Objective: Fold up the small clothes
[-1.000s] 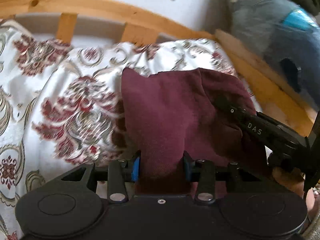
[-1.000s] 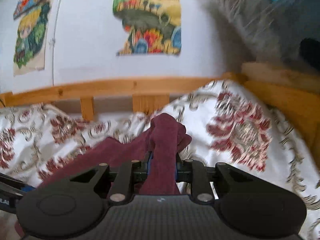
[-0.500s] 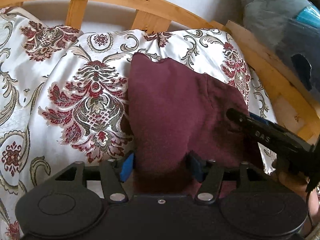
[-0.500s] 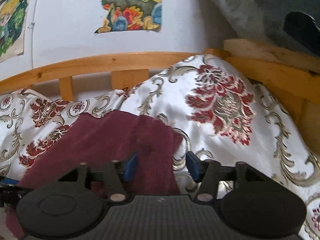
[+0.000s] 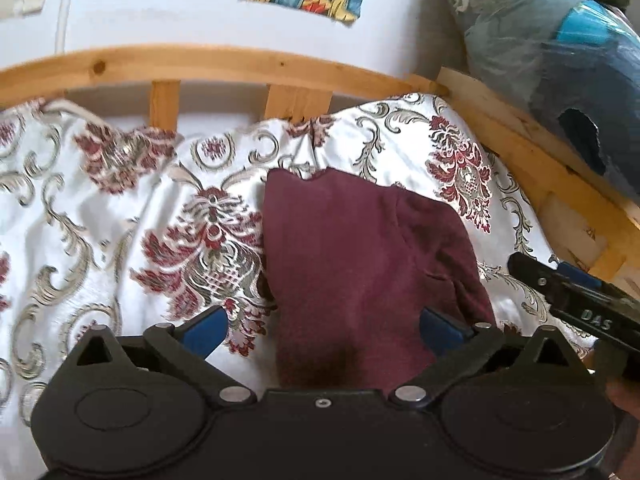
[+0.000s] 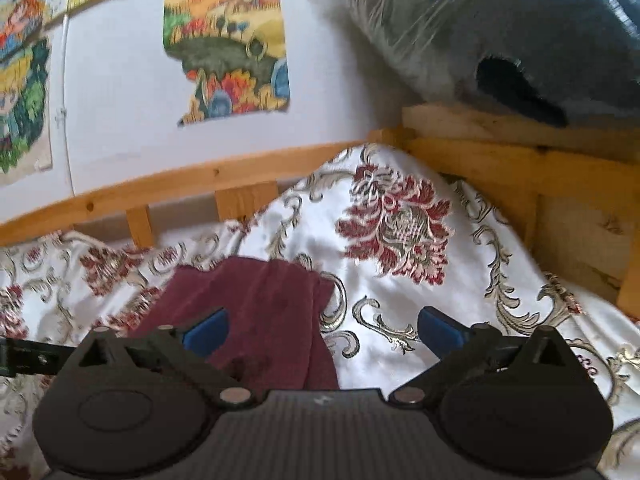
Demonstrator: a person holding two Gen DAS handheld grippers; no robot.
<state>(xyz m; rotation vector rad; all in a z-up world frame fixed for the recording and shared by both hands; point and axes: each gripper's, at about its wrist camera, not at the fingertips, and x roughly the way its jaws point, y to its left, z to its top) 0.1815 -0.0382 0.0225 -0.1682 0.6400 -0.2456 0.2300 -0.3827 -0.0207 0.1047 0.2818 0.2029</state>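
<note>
A maroon garment (image 5: 360, 256) lies folded on the floral bedspread (image 5: 120, 240); it also shows in the right wrist view (image 6: 256, 304). My left gripper (image 5: 324, 328) is open, its blue pads spread wide on either side of the garment's near end, holding nothing. My right gripper (image 6: 322, 330) is open too, above the garment's right edge, with the cloth near its left pad. The right gripper's black finger (image 5: 576, 300) shows at the right edge of the left wrist view.
A wooden bed rail (image 5: 240, 64) runs along the far side and a wooden frame (image 6: 520, 160) along the right. A plastic-wrapped bundle (image 6: 520, 32) sits on the right frame. Pictures (image 6: 228, 48) hang on the white wall.
Both grippers have opened and let go of the maroon garment, which now lies flat on the bedspread. Both have drawn back a little from it.
</note>
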